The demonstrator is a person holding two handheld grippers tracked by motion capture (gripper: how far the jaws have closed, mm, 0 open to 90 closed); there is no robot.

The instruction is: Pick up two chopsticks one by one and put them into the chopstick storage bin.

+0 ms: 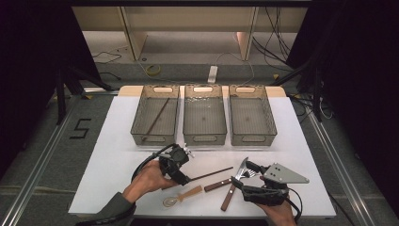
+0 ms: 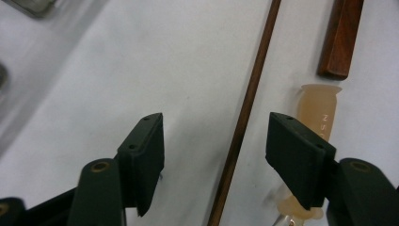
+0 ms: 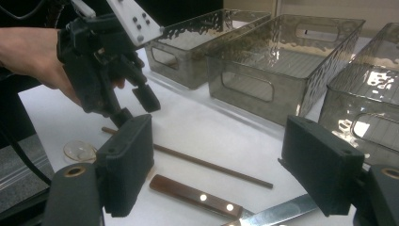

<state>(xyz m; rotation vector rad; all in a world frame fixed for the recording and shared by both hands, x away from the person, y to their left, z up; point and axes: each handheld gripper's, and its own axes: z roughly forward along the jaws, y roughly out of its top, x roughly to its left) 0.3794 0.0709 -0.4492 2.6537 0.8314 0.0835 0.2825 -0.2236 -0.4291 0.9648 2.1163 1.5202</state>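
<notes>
My left gripper (image 1: 186,180) (image 2: 214,160) points down at the white table with its jaws open. A thin brown chopstick (image 1: 211,173) (image 2: 244,108) lies between the pads, nearer the right one, and neither pad touches it. Just beyond that pad lies a translucent spoon (image 1: 181,196) (image 2: 317,113). My right gripper (image 1: 244,175) (image 3: 216,169) rests low near the front right, open and holding nothing. Below it are a wooden-handled utensil (image 3: 193,195) and a knife blade (image 3: 277,214). The right gripper view also shows the left gripper (image 3: 136,108) over the chopstick (image 3: 207,165).
Three clear grey bins stand in a row at the back: the left bin (image 1: 155,138) holds one chopstick (image 1: 157,115), while the middle bin (image 1: 205,138) and right bin (image 1: 252,138) look bare. Two wooden-handled utensils (image 1: 228,197) lie crossed by the right gripper.
</notes>
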